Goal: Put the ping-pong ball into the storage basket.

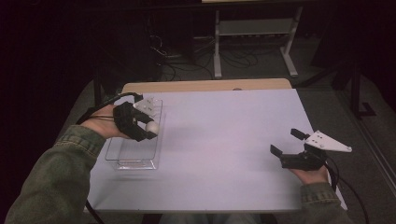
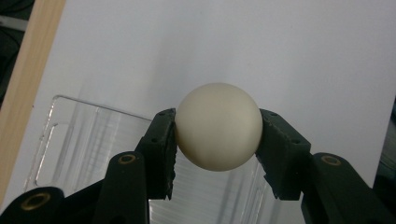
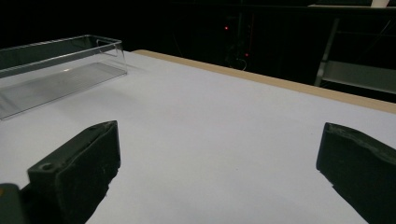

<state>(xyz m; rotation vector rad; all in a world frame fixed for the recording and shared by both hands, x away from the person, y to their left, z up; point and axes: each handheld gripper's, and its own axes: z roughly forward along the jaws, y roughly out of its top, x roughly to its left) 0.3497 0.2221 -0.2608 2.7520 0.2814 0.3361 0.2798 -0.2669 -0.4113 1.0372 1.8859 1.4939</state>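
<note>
A smooth, cream-white ball (image 2: 218,126) sits pinched in the left gripper (image 1: 148,131) over the clear tray (image 1: 135,161); the right gripper (image 1: 286,141) gapes wide.

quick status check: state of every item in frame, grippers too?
left gripper: shut on the ball, held above the clear tray
ball: clamped between both jaws, off the table
clear tray: upright on the table, open top, nothing inside
right gripper: open wide, holding nothing, low over the table's right side
table: flat, white sheet covering it
</note>
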